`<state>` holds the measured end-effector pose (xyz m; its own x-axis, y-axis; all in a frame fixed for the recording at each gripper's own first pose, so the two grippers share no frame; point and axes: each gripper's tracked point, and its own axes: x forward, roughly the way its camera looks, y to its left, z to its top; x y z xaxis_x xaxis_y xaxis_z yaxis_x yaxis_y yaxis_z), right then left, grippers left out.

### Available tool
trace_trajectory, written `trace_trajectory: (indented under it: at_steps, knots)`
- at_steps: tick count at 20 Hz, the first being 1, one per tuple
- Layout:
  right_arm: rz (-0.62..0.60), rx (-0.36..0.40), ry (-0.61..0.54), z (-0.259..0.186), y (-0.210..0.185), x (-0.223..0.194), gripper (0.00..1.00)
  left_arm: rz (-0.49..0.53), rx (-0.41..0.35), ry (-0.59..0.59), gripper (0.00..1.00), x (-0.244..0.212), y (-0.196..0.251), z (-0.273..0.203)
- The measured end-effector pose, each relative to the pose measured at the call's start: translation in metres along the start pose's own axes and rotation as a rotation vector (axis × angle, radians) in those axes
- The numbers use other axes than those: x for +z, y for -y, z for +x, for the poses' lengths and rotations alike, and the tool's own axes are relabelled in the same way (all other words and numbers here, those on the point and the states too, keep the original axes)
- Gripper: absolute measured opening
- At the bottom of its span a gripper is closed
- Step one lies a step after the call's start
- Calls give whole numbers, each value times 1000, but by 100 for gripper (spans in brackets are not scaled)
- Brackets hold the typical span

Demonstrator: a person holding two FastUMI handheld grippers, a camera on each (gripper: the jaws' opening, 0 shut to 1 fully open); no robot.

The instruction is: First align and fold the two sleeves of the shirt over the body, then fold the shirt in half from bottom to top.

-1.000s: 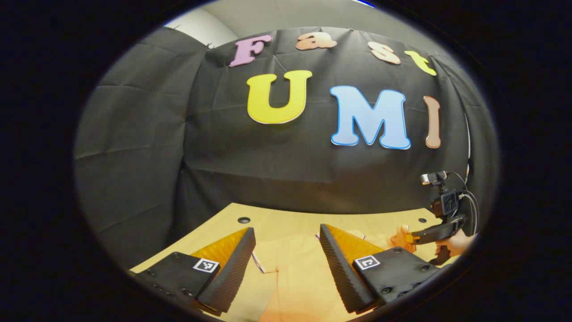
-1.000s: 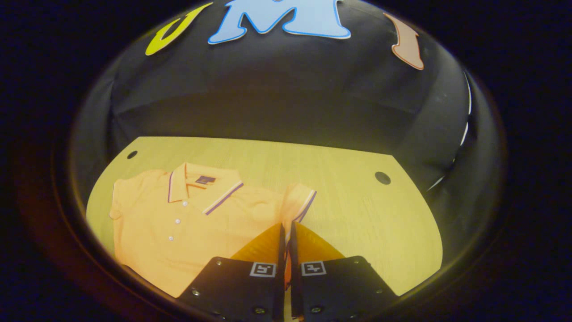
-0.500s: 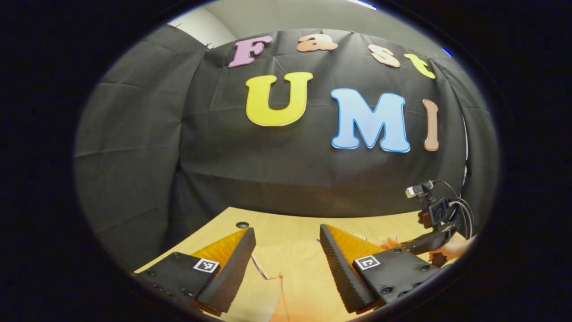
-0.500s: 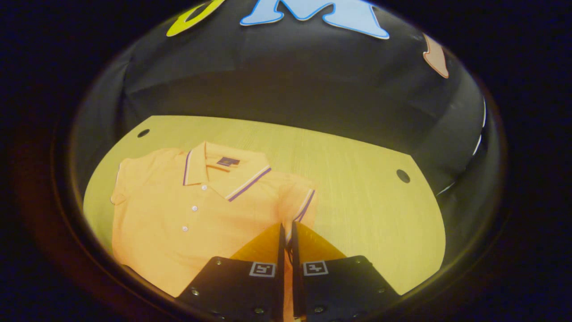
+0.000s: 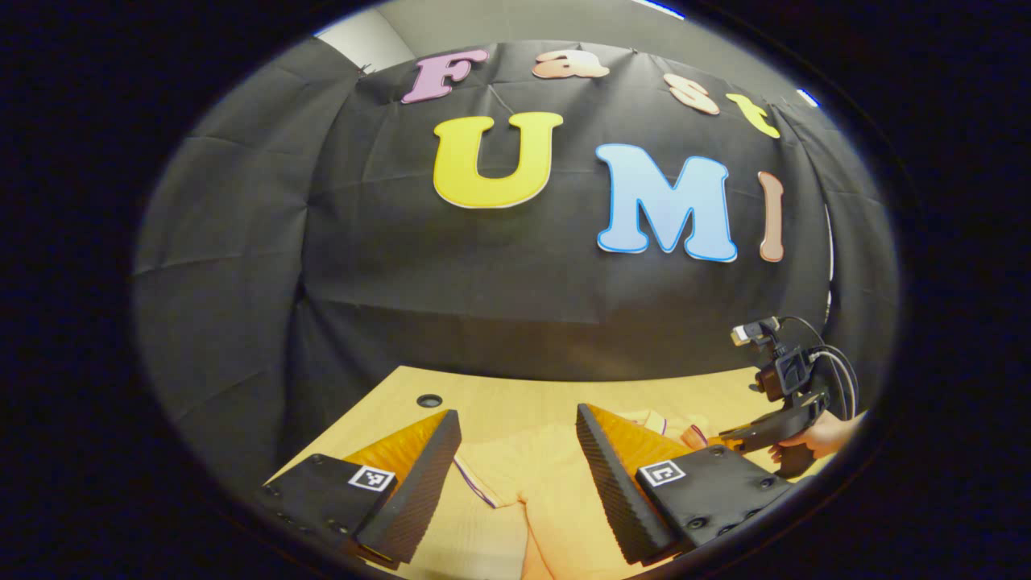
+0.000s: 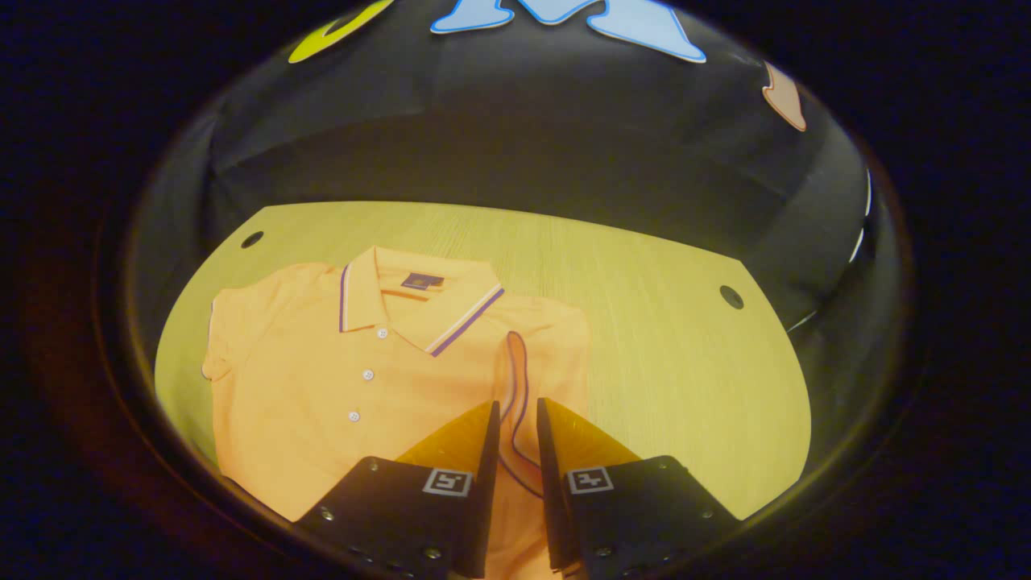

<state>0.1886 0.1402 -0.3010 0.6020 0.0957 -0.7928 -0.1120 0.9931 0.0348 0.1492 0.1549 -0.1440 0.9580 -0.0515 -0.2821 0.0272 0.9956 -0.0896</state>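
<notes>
An orange polo shirt [image 6: 362, 379] with a purple-trimmed collar lies flat, front up, on the wooden table [image 6: 644, 322]. Its right sleeve [image 6: 515, 362] is turned in over the body, and the trimmed cuff runs down between the parted fingers of my right gripper [image 6: 516, 403], which is open just above it. The other sleeve [image 6: 217, 338] lies spread out at the shirt's far side. My left gripper [image 5: 515, 412] is open low over the shirt [image 5: 532, 475], beside that sleeve's trimmed cuff [image 5: 475, 483]. In the left gripper view, the right gripper [image 5: 725, 439] and the hand [image 5: 821, 439] holding it show farther off.
The table has round cable holes [image 6: 252, 239] [image 6: 731, 296] near its back corners, one also in the left gripper view [image 5: 429, 400]. Black cloth walls stand close behind the table. Bare wood lies right of the shirt.
My right gripper carried the right sleeve inward over the body, then its fingers parted and let go. My left gripper stayed open and shifted only slightly.
</notes>
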Motion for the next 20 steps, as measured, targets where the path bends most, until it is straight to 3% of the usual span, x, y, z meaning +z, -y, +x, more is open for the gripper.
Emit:
trace_trajectory:
  at_steps: [4, 5, 6, 7, 9, 11, 20]
  knots:
    - [27, -14, 79, -33, -9, 15, 39, -7, -41, -45, 94, -19, -3, 27]
    - [28, -18, 95, -44, -10, 18, 54, -10, -42, -57, 96, -25, -5, 35]
    - [29, -13, 112, -56, -14, 19, 54, -12, -38, -75, 95, -33, -7, 43]
    - [28, -13, 132, -70, -17, 21, 70, -16, -30, -95, 96, -42, -9, 51]
    - [27, -16, 176, -94, -19, 26, 89, -27, -14, -134, 96, -61, -15, 68]
    - [26, -24, 216, -123, -21, 29, 99, -38, 7, -176, 95, -81, -22, 85]
    - [18, -44, 314, -216, -25, 6, 97, -61, 113, -351, 95, -155, -63, 149]
